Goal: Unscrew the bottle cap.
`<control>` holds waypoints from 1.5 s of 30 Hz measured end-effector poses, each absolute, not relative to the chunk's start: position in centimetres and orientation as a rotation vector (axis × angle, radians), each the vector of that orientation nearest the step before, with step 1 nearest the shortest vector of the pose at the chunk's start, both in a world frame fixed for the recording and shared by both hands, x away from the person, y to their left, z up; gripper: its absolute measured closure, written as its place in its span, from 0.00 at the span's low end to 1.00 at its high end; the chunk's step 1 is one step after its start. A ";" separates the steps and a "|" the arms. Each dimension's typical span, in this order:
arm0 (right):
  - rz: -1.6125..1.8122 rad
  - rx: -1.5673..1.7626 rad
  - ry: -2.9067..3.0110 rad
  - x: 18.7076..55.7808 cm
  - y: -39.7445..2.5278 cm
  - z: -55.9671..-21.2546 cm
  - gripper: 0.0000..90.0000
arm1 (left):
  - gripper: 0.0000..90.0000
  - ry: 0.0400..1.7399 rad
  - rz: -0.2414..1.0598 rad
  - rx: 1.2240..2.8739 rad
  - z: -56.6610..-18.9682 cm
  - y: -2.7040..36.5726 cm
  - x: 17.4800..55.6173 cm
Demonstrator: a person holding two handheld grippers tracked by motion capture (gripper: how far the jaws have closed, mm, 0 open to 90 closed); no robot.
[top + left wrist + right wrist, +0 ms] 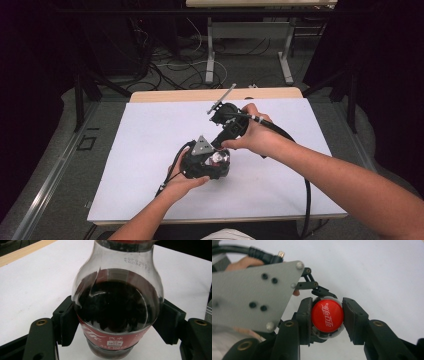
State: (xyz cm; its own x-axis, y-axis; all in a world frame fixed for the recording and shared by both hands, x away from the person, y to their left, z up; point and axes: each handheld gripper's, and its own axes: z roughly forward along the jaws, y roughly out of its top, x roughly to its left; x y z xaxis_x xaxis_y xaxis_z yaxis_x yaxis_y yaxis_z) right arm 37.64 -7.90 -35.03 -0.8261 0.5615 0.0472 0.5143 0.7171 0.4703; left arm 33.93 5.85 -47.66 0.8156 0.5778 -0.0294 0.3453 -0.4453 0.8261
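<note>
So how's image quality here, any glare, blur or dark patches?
High view: sharp white table, surroundings black. Left gripper view: window-like glare on the bottle shoulder, liquid nearly black. Right gripper view: red cap crisp, the near grey plate soft.

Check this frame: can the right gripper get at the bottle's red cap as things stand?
Probably yes. The right gripper already has its jaws on either side of the red cap, nothing between them, while the left gripper clamps the cola bottle below. Whether the pads are pressing yet is unclear.

Black tools [212, 150], grey triangular plate [249, 293]
</note>
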 end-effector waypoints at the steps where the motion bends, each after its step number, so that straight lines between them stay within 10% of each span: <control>1: 0.723 0.835 2.838 37.7 -7.9 -35.0 0.68 | 0.33 0.674 0.320 2.079 -47.7 5.8 33.9; 14: 0.684 0.096 3.048 39.4 -8.2 -34.4 0.68 | 0.33 0.651 0.309 2.070 -47.4 5.7 33.6; 20: 0.775 0.454 2.981 39.0 -8.4 -33.7 0.44 | 0.33 0.667 0.316 2.070 -47.4 5.9 33.8; 33: 0.753 1.091 2.739 37.8 -7.7 -34.4 0.59 | 0.33 0.680 0.337 2.076 -47.4 5.8 33.8; 45: 0.737 0.864 2.833 37.9 -7.6 -34.8 0.68 | 0.33 0.666 0.332 2.089 -47.5 5.8 33.8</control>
